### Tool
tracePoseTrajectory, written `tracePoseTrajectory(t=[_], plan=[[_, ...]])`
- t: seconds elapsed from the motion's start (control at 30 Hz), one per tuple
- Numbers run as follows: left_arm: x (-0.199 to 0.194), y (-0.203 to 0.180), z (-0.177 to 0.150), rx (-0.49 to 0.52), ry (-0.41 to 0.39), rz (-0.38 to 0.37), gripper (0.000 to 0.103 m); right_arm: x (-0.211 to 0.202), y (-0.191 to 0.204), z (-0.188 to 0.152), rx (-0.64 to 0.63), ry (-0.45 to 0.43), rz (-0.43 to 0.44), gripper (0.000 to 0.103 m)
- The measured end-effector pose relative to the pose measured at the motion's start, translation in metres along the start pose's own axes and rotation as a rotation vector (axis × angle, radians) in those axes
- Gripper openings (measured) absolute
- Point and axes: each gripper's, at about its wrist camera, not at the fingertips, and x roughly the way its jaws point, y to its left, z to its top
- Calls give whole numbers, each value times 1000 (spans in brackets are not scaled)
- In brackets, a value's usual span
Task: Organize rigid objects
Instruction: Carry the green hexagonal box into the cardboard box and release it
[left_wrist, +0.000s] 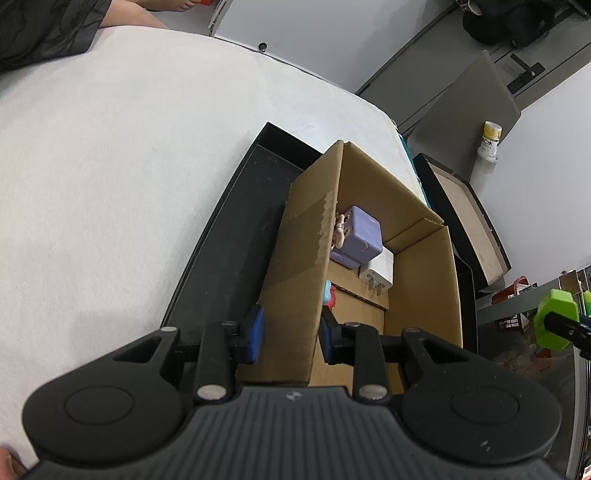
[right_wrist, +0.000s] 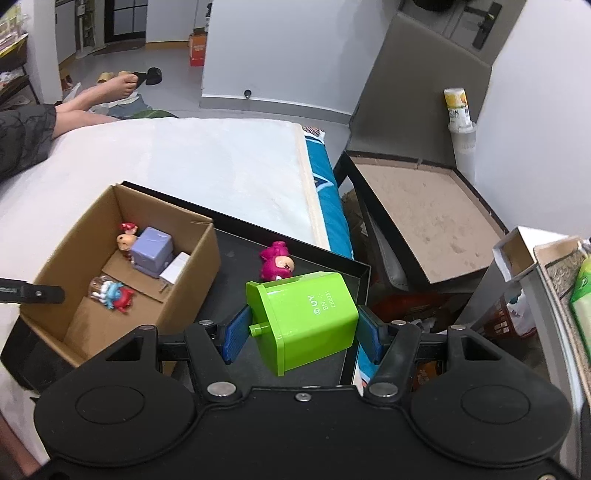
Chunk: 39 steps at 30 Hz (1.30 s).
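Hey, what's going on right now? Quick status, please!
Left tool clamped on cardboard box wall. Right tool gripping green container, held above black tray. Pink figure lying loose on tray, beside the box.

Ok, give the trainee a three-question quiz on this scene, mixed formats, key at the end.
1. True or false: the right hand-held gripper holds a green container.
2. Multiple choice: the pink toy lies A) in the cardboard box, B) on the black tray outside the box, C) on the white bed.
3. Fill in: the left hand-held gripper has its fingers either side of the box's ____.

Key: 1 true. 2 B. 3 wall.
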Motion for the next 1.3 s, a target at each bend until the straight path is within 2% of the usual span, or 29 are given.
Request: tracePoseTrajectory(t=[0.3, 0.63, 1.03, 1.3], plan=[[0, 0, 1, -5, 7, -5, 29, -24, 22, 10, -56, -22, 34, 59], [-2, 0, 1, -9, 10, -17, 28, -32, 49, 14, -111, -13, 72, 60], [-3, -3, 1, 0, 12, -38, 28, -18, 78, 20, -160, 16, 116, 60], [-4, -3, 0, -1, 18, -48, 28, 10, 106, 28, -173, 36, 146, 60]])
